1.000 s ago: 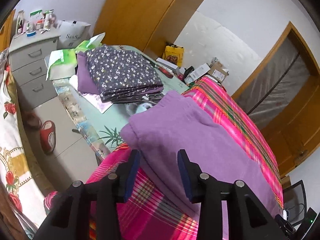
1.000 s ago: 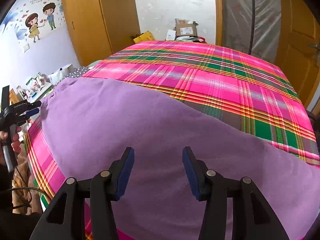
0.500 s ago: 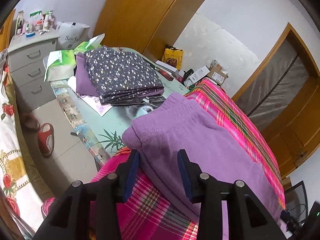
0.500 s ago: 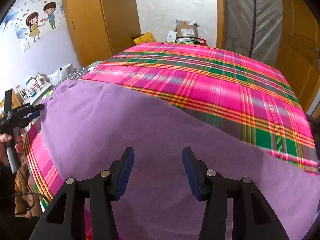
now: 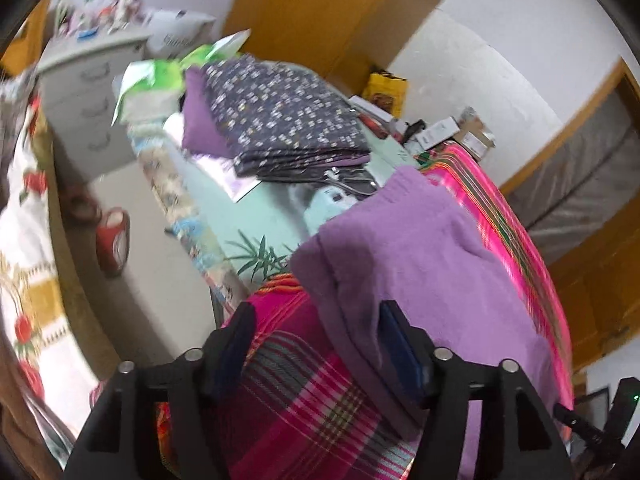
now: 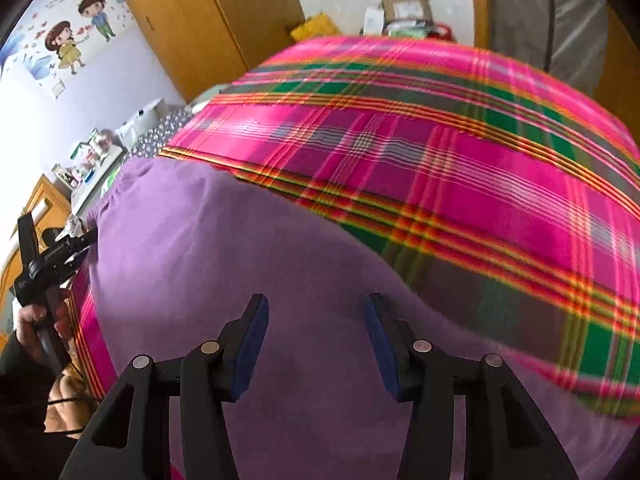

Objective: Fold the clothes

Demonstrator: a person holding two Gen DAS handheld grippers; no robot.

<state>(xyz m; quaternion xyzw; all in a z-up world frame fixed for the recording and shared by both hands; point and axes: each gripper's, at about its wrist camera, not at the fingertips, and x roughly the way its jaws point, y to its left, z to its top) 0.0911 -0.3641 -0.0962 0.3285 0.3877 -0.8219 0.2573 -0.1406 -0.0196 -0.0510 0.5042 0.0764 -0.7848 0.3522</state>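
1. Two grippers over one soft purple knit garment [image 6: 280, 280] lying across my pink plaid bedspread [image 6: 460, 152].
2. My left gripper [image 5: 316, 344] is opening astride its near-left edge, nothing pinched.
3. My right gripper [image 6: 314, 336] hangs spread, empty, above the middle; the long side runs left-right.

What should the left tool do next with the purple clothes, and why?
Probably ease forward and close on the purple garment. The left tool is opening at its folded edge on the plaid blanket, with cloth beside one pad, not pinched.

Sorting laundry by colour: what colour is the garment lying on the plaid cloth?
Plain purple garment, clearest in the right wrist view.
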